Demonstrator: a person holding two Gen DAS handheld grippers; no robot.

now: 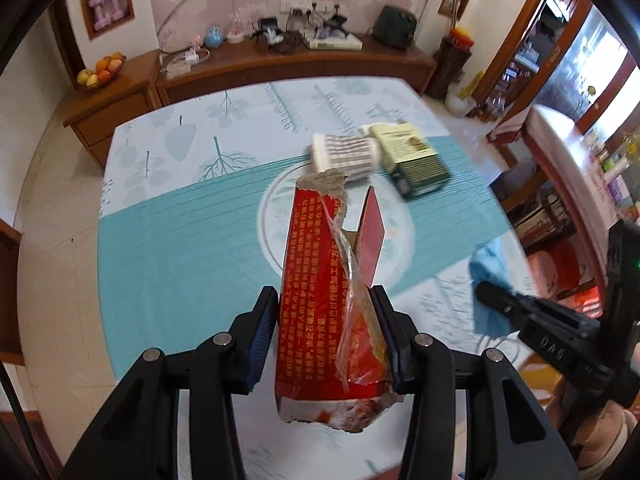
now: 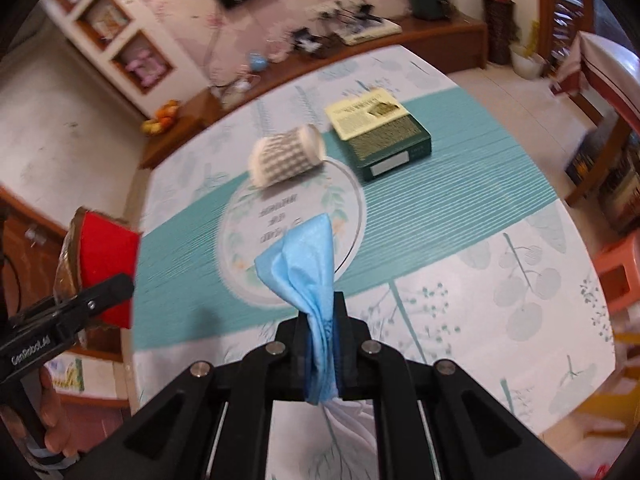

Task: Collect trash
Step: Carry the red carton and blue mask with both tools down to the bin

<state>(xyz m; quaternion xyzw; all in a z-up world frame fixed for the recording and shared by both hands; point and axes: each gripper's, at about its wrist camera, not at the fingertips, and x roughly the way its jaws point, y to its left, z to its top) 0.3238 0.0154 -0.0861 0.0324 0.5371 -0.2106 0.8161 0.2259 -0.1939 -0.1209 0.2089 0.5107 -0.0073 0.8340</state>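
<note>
Left claw (image 1: pixel 326 320) clamping one torn red carton (image 1: pixel 324 300); right claw (image 2: pixel 322 344) pinching one blue mask (image 2: pixel 308 256). One patterned roll (image 2: pixel 286 156) and one green box (image 2: pixel 380 136) lying on counter (image 2: pixel 480 280).

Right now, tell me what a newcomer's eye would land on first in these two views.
First, the torn red carton clamped in the left claw, held above the teal leaf-print tablecloth. Next, the crumpled blue cloth pinched in the right claw. Behind them on the table lie a white patterned cylinder on its side and, beside it, a green box.
</note>
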